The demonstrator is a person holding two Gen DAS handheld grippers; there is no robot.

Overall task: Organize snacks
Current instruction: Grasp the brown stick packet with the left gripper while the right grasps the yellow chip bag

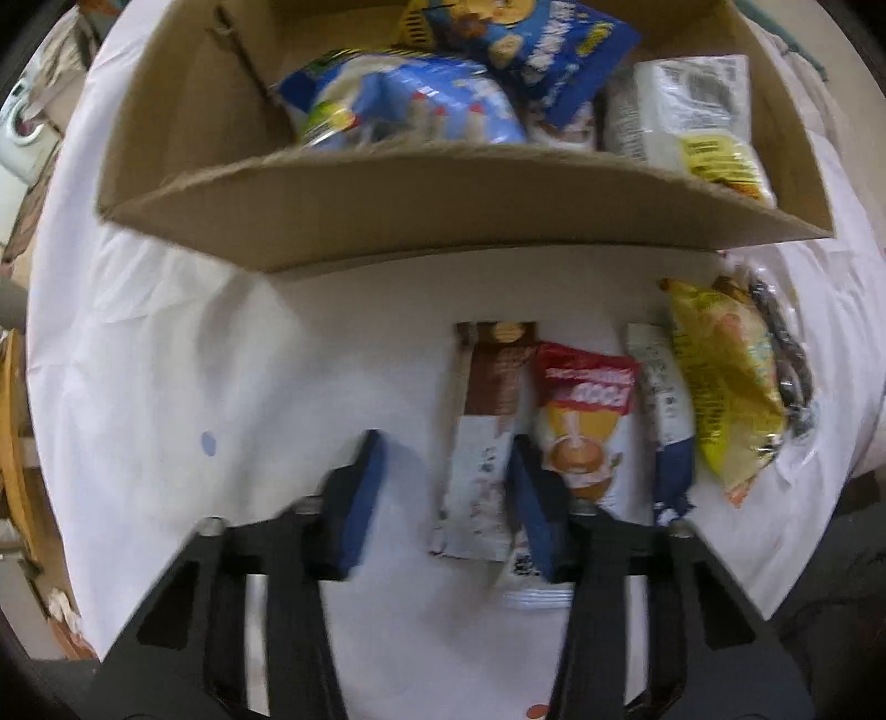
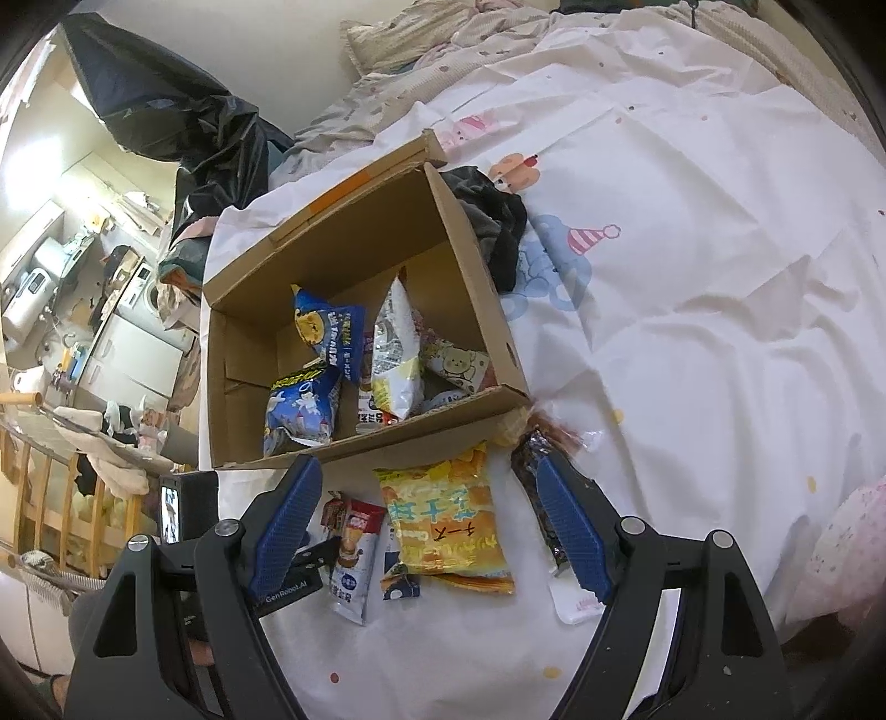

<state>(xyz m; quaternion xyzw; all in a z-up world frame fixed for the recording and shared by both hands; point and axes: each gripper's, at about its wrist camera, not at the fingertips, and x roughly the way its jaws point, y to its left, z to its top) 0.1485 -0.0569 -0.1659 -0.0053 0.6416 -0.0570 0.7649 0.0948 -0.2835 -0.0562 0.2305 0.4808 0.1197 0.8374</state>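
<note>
An open cardboard box point(image 1: 443, 210) point(image 2: 482, 332) stands on the white sheet and holds several snack bags, blue ones and a white one. In front of it lie a brown-and-white bar packet point(image 1: 487, 421), a red-and-orange sachet point(image 1: 587, 421) point(image 2: 354, 548), a narrow white-and-navy packet point(image 1: 670, 421), a yellow chip bag point(image 1: 725, 376) point(image 2: 443, 520) and a dark wrapper point(image 1: 786, 354) point(image 2: 540, 498). My left gripper point(image 1: 446, 443) points down at the sheet. The bar packet lies between its jaws beside the right finger, and the left pad is clear of it. My right gripper point(image 2: 429, 523) hangs wide open above the yellow bag.
A black garment point(image 2: 498, 232) lies behind the box's right wall. A black plastic bag point(image 2: 166, 111) and crumpled bedding point(image 2: 415, 44) sit at the back. The bed's edge drops off at left, with a wooden rail point(image 2: 55, 498) below. Bare printed sheet point(image 2: 692, 304) spreads to the right.
</note>
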